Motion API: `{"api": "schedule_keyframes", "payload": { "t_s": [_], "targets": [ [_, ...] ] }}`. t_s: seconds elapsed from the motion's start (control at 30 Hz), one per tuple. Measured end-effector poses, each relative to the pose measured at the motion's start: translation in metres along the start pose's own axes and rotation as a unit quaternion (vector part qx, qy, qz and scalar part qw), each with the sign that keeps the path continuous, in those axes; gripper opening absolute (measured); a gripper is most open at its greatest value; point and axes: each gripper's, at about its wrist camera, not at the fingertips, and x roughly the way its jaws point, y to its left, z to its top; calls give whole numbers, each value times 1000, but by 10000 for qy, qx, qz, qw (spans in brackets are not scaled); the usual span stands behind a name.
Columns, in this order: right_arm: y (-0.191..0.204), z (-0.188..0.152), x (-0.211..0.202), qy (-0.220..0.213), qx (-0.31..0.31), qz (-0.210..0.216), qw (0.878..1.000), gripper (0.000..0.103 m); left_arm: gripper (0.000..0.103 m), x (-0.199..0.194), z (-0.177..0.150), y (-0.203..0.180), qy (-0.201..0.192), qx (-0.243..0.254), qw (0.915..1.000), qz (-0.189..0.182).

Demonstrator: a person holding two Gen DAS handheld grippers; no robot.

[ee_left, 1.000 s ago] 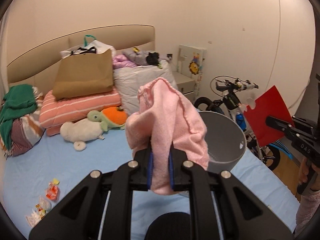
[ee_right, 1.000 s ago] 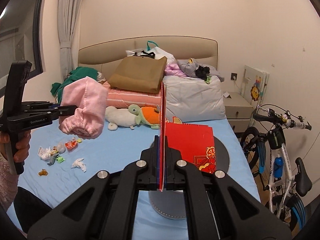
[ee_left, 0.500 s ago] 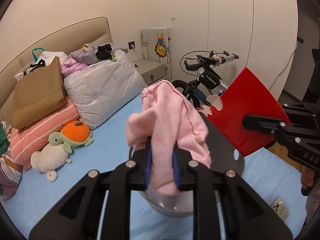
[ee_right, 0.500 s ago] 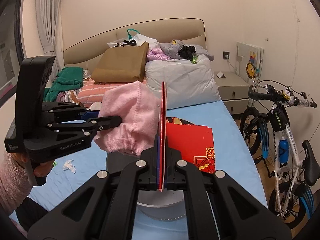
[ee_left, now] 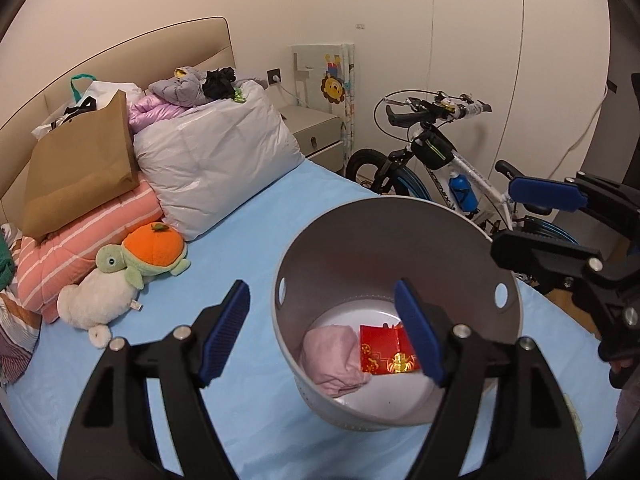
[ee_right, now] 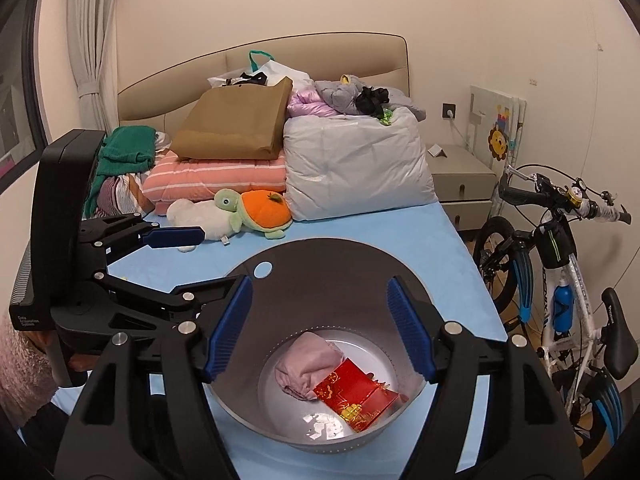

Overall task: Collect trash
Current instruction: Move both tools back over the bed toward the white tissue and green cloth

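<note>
- Left tongs are spread wide and hold nothing; they hang over the near rim of the bin, which stands on the bed.
- Right tongs are spread wide too, empty, and look straight down into the bin from above.
- Pink cloth lies on the bin floor, below and between the right tongs' jaws; the red envelope leans on it, touching, just to the right.
- Judgement: the drop into the bin looks done, so the step in hand is to clear off and go for the next piece.
- To do it well, lift both tongs straight up before swinging sideways; the bin looks light, and a jaw that catches the rim could tip it on the soft bed.
- Keep the two tongs apart as they leave: in the right view the left tongs sit just beside the right ones, to their left.
- No other trash shows in either view now, so I cannot tell where the next piece lies; turn a camera over the bed to the left of the bin before committing.
- Leave the jaws spread for the next pick.
</note>
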Motion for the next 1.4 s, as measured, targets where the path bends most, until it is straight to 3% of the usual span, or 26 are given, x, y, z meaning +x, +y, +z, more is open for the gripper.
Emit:
{"api": "schedule_keyframes", "payload": {
  "t_s": [0.2,0.43,0.6,0.7,0.87,1.13,1.4],
  "targets": [
    [29,4,-4,9,-218,147,9997,67,75,-23,-20,21,-23,-220,9997,132],
    [92,5,4,94,-577,630,9963,67,75,-65,-70,68,-11,-752,9951,636],
    [160,-4,22,228,-938,1130,9889,67,75,-97,-119,112,92,-1293,9845,1183],
    [203,-13,35,320,-1204,1433,9818,67,75,-119,-154,141,163,-1653,9734,1579],
    [283,-34,58,476,-1661,1943,9656,67,75,-154,-221,187,315,-2286,9458,2286],
    [393,-73,95,767,-2105,2510,9417,67,75,-203,-334,251,633,-3338,8893,3063],
    [465,-108,153,1019,-2162,2436,9400,67,75,-235,-420,295,750,-4116,8365,3538]
  ]
}}
